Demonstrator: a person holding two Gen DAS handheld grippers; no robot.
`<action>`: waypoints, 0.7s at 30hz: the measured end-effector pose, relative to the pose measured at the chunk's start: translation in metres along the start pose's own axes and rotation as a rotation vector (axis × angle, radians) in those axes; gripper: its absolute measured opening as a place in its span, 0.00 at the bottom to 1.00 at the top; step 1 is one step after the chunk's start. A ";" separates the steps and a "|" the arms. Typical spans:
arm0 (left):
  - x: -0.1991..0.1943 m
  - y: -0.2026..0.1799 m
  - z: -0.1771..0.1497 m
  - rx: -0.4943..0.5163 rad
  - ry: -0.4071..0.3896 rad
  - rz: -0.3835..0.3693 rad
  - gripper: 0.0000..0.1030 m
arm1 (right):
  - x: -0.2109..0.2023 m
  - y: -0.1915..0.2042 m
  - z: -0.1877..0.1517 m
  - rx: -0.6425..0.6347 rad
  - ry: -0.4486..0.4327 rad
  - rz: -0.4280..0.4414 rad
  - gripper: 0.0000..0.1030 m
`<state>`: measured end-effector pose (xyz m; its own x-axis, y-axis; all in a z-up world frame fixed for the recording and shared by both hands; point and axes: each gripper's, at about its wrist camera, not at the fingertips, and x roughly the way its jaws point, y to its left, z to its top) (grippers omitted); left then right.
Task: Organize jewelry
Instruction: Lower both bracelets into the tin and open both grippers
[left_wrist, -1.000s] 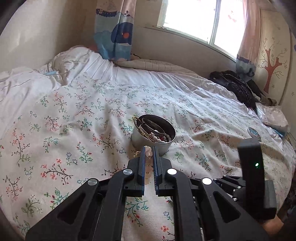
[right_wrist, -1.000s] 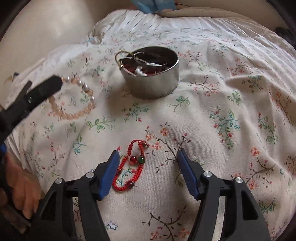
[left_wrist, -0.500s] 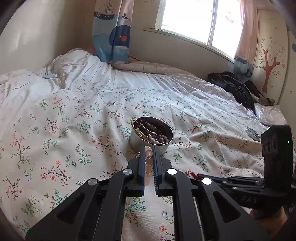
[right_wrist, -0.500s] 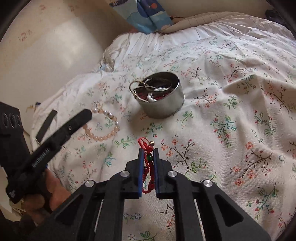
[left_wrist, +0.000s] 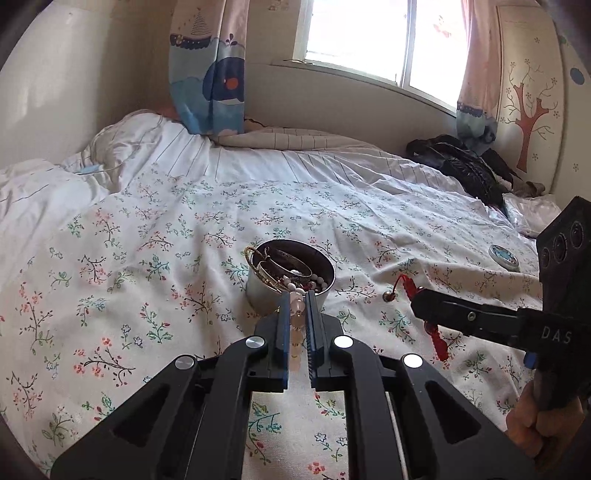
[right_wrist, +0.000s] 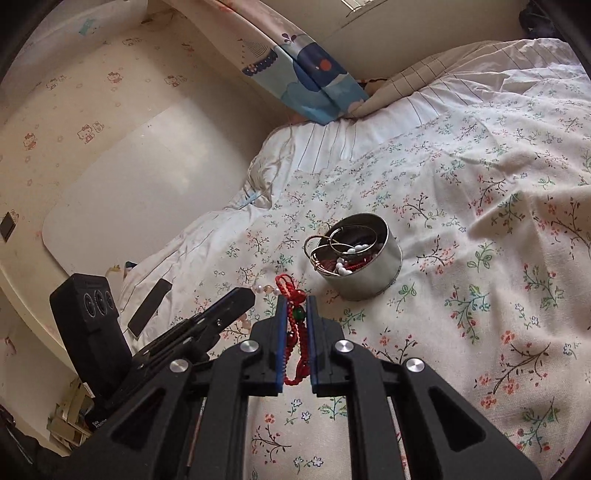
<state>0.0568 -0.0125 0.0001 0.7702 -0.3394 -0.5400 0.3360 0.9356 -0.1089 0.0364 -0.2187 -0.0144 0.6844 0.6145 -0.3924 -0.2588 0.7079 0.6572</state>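
Observation:
A round metal tin (left_wrist: 264, 291) (right_wrist: 373, 273) holding bangles and bead strings stands on the floral bedspread. My left gripper (left_wrist: 297, 301) is shut on a pink pearl bracelet (left_wrist: 296, 308), held just in front of the tin. My right gripper (right_wrist: 294, 304) is shut on a red cord bracelet (right_wrist: 293, 295) with a green bead, lifted off the bed to the left of the tin. The right gripper (left_wrist: 419, 295) with the red bracelet (left_wrist: 437, 341) dangling also shows in the left wrist view. The left gripper (right_wrist: 242, 295) with pearls (right_wrist: 264, 290) shows in the right wrist view.
The bedspread (left_wrist: 147, 258) is rumpled. A small round blue lid (left_wrist: 504, 256) lies at the far right of the bed. Dark clothes (left_wrist: 461, 166) are piled near the window wall. A white headboard (right_wrist: 140, 192) stands at the left.
My right gripper closed on the red cord bracelet and lifted it off the bed. Both grippers rose; the left kept hold of the pearl bracelet.

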 end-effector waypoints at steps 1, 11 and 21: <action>0.001 0.000 0.001 0.002 -0.001 0.001 0.07 | 0.000 -0.002 0.002 0.001 -0.006 0.004 0.10; 0.013 0.001 0.012 0.000 -0.032 0.002 0.07 | 0.014 -0.007 0.024 -0.017 -0.033 0.033 0.10; 0.013 0.000 0.021 -0.012 -0.075 -0.011 0.07 | 0.017 -0.014 0.036 -0.013 -0.050 0.050 0.10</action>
<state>0.0781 -0.0185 0.0109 0.8054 -0.3553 -0.4744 0.3380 0.9328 -0.1249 0.0761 -0.2303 -0.0071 0.7035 0.6312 -0.3265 -0.3022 0.6816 0.6664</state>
